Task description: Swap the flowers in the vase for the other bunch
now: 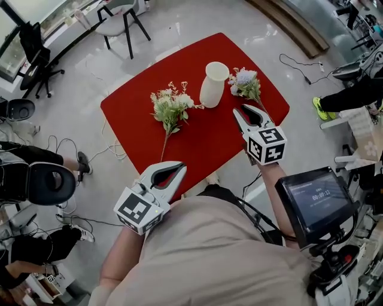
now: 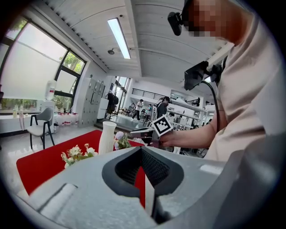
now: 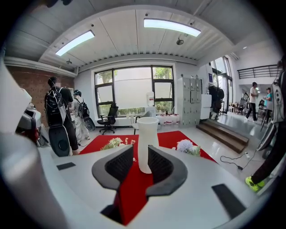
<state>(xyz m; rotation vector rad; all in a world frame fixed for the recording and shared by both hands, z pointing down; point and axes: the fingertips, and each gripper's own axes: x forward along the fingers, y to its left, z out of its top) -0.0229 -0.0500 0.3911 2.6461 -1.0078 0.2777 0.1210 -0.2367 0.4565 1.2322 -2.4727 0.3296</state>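
An empty white vase [image 1: 213, 83] stands upright on the red table [image 1: 203, 140]. Left of it lies a bunch of white and green flowers [image 1: 170, 106], stem toward me. A bunch with a pale purple bloom [image 1: 244, 80] lies to the vase's right. My right gripper [image 1: 240, 109] hovers just in front of the purple bunch. Its jaws stand a little apart with nothing between them, and in the right gripper view the vase [image 3: 146, 138] shows through the gap. My left gripper [image 1: 181, 167] is over the table's near edge, shut and empty.
A stool [image 1: 119, 18] stands beyond the table's far left corner. People sit at the left, and a person's yellow shoe [image 1: 323, 109] is at the right. Cables lie on the floor around the table. A screen [image 1: 315, 200] hangs by my right side.
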